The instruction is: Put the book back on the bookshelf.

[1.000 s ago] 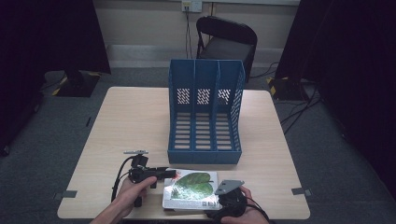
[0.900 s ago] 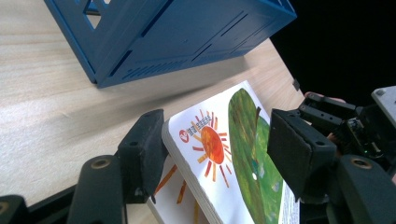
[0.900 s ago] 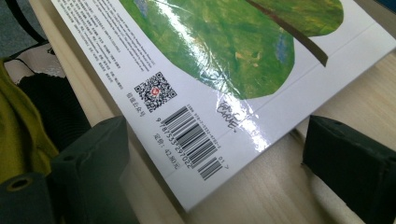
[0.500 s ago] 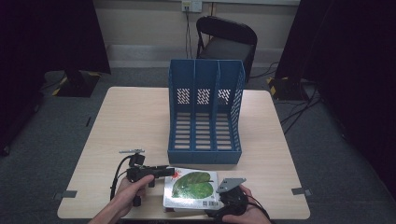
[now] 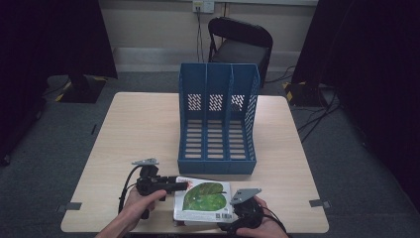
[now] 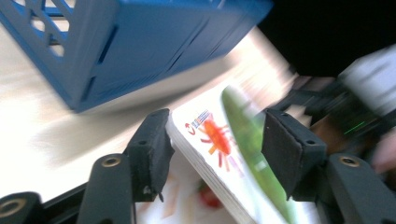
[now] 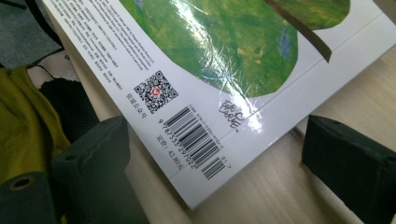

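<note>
High view: pale wood-top bench w/ a tall blue plastic 3-slot file rack standing at its centre, open side toward the person. Thin white hardback book w/ a big green leaf on the cover lies at the near edge of the bench, just in front of the rack's base, roughly mid-edge. Left hand-held gripper comes in level from the left, tips at the book's far-left corner. Right hand-held gripper sits at the book's near-right corner, grey three-cornered plate on top, person's hand wrapped round it at the bench edge. Black folding chair stands beyond the far edge.

Left gripper view: blurred. Book corner w/ a small red-orange bug print sits between the two black jaws, tilted up off a 2nd printed sheet or book beneath. Jaws approx. half open and have just been opening a bit; left pad looks right at the book's edge, right pad against or just off the cover, can't tell if they press. Blue rack wall is near, upper left.

Right gripper view: book's back cover corner w/ barcode and QR code lies between the jaws. Jaws wide apart, gaps on both sides, nothing gripped. Bench wood under the right jaw.
</note>
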